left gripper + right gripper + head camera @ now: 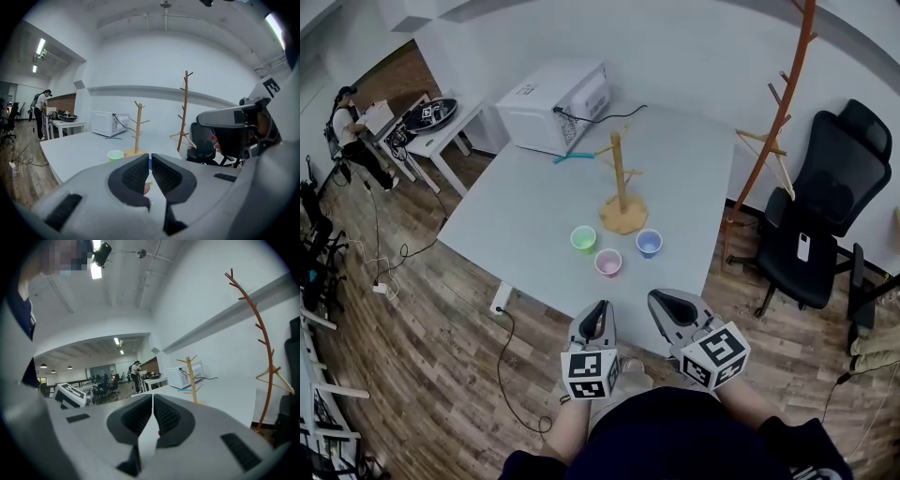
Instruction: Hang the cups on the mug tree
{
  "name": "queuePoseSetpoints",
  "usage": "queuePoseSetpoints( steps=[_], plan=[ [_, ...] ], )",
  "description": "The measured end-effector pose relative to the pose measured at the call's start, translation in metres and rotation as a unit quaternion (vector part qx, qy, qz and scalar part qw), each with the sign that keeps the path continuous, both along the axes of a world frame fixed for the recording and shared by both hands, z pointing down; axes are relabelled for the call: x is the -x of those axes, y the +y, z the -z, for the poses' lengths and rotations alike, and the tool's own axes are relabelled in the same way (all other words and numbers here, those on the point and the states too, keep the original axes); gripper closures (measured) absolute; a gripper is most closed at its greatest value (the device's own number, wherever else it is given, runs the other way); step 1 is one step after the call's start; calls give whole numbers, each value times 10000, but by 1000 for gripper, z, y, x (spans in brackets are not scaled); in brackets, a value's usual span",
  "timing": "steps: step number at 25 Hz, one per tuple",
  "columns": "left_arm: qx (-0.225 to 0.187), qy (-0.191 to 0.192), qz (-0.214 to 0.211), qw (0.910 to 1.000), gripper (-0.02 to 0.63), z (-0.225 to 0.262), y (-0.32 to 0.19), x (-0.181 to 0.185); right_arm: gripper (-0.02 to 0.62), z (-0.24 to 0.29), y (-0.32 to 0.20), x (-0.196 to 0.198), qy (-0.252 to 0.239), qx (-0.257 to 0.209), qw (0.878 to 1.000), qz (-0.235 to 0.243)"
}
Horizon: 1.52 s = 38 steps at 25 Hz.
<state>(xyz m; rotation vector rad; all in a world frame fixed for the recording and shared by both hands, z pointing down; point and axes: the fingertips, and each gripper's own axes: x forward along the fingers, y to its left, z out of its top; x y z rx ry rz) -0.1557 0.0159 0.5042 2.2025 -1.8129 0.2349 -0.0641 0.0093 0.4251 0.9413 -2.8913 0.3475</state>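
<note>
I am holding the left gripper [598, 317] and the right gripper [668, 305] side by side, by the near edge of the tabletop [516, 211]. Both are pointing toward the cups. The left gripper's jaws are pressing together with nothing between them, and the right gripper's jaws are doing the same. Three cups are sitting upright a little way in from that near edge, and none is hanging yet. The pink cup [607, 262] is sitting closest to me. The green cup [583, 239] is sitting just behind it on the left, and the blue cup [649, 244] just behind it on the right. The cups are standing close together but not touching. Right behind them, near the middle of the tabletop, the wooden mug tree [621, 183] is standing up straight with all its pegs bare. A thin teal stick [572, 157] is lying past the tree. A white microwave [555, 105] is sitting at the far left corner.
</note>
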Motion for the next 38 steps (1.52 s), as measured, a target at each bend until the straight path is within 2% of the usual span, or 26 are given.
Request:
queuePoseSetpoints(
  steps=[12, 17, 24, 30, 38],
  plan=[
    [325, -112, -396, 9986, 582, -39, -54, 18, 565, -11, -53, 17, -40, 78, 9995, -288],
    [458, -145, -535, 9974, 476, -61, -69, 24, 565, -17, -68, 20, -16, 160, 9991, -381],
    [704, -197, -760, 9944, 362, -94, -88, 29, 565, -17, -83, 26, 28, 160, 9990, -406],
    [980, -392, -956, 9898, 313, -125, -102, 28, 565, -17, -95, 26, 68, 137, 9987, -480],
    [1195, -546, -1129, 9849, 295, -152, -119, 25, 565, -21, -104, 25, 75, 135, 9980, -610]
  ],
)
